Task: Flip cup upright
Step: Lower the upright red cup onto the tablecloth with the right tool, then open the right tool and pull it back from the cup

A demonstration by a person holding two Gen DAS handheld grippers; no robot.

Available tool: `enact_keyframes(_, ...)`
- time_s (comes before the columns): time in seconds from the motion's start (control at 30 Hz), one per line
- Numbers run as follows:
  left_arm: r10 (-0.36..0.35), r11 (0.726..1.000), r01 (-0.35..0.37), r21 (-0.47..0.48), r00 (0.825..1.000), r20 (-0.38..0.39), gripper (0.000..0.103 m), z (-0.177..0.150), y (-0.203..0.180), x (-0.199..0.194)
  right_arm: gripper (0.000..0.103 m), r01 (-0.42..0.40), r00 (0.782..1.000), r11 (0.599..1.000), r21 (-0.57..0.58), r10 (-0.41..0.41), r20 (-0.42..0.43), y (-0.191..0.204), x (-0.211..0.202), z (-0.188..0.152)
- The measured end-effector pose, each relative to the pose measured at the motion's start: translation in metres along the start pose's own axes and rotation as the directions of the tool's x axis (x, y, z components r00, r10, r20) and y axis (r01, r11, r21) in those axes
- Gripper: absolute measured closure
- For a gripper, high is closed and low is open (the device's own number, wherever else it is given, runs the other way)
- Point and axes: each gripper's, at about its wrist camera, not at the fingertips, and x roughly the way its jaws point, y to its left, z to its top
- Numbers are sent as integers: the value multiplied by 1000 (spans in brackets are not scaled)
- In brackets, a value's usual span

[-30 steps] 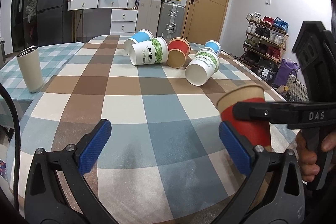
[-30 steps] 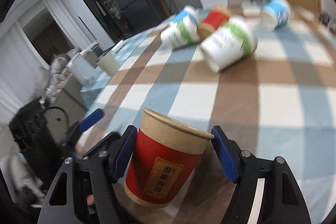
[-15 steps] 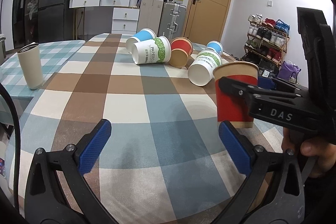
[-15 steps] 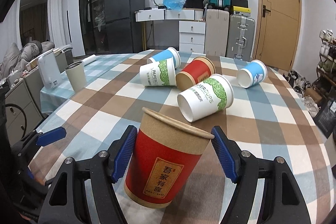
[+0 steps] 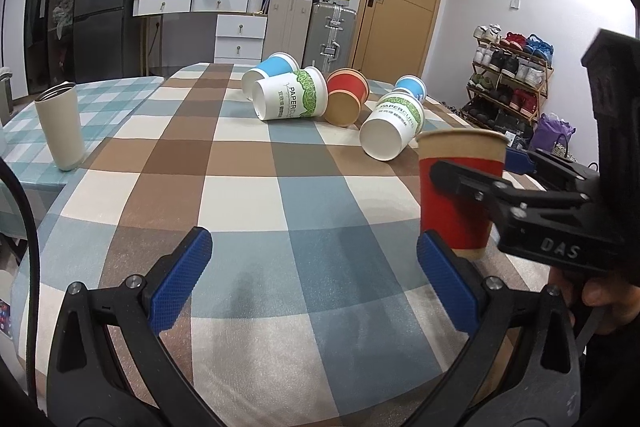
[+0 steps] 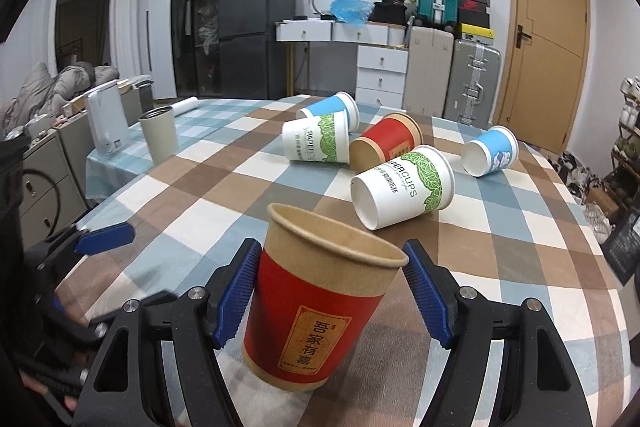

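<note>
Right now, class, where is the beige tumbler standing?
In the left wrist view, the beige tumbler stands upright at far left on the small-checked cloth, well apart from the tipped paper cups.

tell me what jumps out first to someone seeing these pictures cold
The red and kraft-brown paper cup stands out first, mouth up and slightly tilted between the blue pads of the right tongs at the near edge of the checked tablecloth. Beyond it, a cluster of five paper cups lies tipped on its sides mid-table, led by a white, green-leafed cup. The left tongs are open and hold nothing.
</note>
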Motion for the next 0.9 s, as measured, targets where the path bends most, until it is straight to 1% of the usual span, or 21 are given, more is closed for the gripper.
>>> enact_keyframes(0.23,-5,1000,5,4,1000,-1,1,-2,0,-1,30,-69,997,996,-48,71,34,0,-19,-17)
enact_keyframes(0.27,-6,1000,6,7,1000,1,1,-2,0,-1,35,-87,996,995,-49,88,32,0,-20,-19)
enact_keyframes(0.3,-6,1000,6,8,1000,2,1,-2,0,-2,35,-102,994,993,-54,104,26,-1,-20,-23)
enact_keyframes(0.53,-16,1000,15,21,1000,8,1,-5,-2,-3,35,-120,992,987,-106,124,34,6,-24,-32)
enact_keyframes(0.57,-16,1000,16,23,1000,9,1,-5,-2,-4,32,-123,991,986,-112,128,33,6,-25,-32)
enact_keyframes(0.63,-17,1000,17,23,1000,10,1,-5,-3,-3,24,-132,990,985,-111,137,44,6,-28,-32)
enact_keyframes(0.67,-20,1000,20,23,1000,12,1,-5,-3,-4,16,-136,988,985,-109,142,55,5,-30,-31)
enact_keyframes(0.7,-22,1000,22,22,1000,15,1,-5,-3,-5,11,-136,987,985,-105,144,72,3,-33,-31)
enact_keyframes(0.9,-21,999,19,33,998,61,1,-1,-7,-15,0,-167,978,983,-72,174,117,-13,-45,-30)
